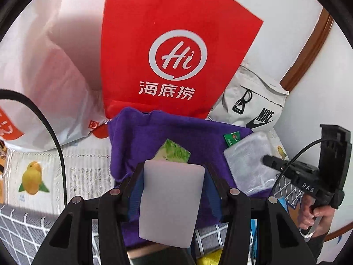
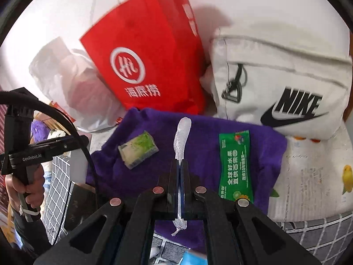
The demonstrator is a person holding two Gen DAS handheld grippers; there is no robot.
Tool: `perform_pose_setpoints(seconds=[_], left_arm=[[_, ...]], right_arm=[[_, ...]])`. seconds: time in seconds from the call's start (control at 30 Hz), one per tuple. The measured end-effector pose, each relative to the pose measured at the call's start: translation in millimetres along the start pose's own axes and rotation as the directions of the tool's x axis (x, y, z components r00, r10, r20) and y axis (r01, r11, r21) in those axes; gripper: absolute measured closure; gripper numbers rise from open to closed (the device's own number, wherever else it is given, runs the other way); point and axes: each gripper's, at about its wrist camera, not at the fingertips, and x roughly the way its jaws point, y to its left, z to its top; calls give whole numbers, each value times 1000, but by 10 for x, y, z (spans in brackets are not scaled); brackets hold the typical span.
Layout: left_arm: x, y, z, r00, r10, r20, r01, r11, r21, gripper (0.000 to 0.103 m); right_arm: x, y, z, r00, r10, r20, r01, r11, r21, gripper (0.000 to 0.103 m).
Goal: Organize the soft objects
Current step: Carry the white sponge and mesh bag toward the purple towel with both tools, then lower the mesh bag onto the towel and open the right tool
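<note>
1. Foam, a pale lilac block [image 1: 172, 201], sits clamped upright between the jaws of my left gripper [image 1: 174, 176], which stand partway apart on its two sides.
2. My right gripper [image 2: 181, 165] is pinched tight on a flat clear plastic pouch [image 2: 182, 137], seen edge-on from its own camera (from the left wrist it shows as a broad crinkled sheet [image 1: 249, 163]).
3. Both claws hang over a purple towel [image 2: 198, 145] spread on a fruit-printed mat [image 2: 308, 176].
4. On the towel lie a small green-and-white tissue packet [image 2: 138, 149] and, well to its right, a green sachet [image 2: 235, 165].
5. Behind the towel stand a red Haidilao paper bag [image 1: 176, 50], a white plastic bag [image 1: 55, 77] and a white Nike bag [image 2: 284, 81].
</note>
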Motion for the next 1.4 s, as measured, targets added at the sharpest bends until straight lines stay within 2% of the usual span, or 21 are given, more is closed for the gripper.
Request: perform_pose_setpoints(seconds=[0.17,0.47,0.83,0.93,1.0,1.07,1.13,1.23,1.37,1.4], left_arm=[[216,61,73,1000,0,-17,0,1000,-19,53],[483,94,49,997,36,-64,-37,999,-12,53],[659,114,22,994,50,-96,-52,999,-16,53],[712,87,13,993,63,-100,-64,998,-4,52],[729,64,10,992,82,-97,-81,997,10,52],[749,37,7,990,96,-102,-94,995,24,51],[758,24,2,989,98,-109,-95,995,31,48],[771,21,9,986,97,-134,-94,995,29,36],[759,14,23,985,110,-137,-107,994,25,30],[750,11,23,983,116,-140,-113,993,31,29]], right_arm=[[166,-133,-41,998,-44,-46,44,999,4,102],[326,-127,-107,988,-117,-99,108,990,-91,100],[486,-268,-167,981,-127,-148,118,991,-71,98],[507,-308,-178,980,-128,-153,121,991,-59,95],[523,-324,-177,979,-129,-155,122,991,-54,87],[500,-322,-184,979,-135,-154,129,990,-52,60],[460,-297,-173,981,-139,-135,132,989,-63,47],[425,-254,-160,983,-139,-120,131,989,-76,43],[414,-218,-141,985,-138,-106,132,989,-68,29],[408,-214,-134,984,-147,-102,141,988,-66,28]])
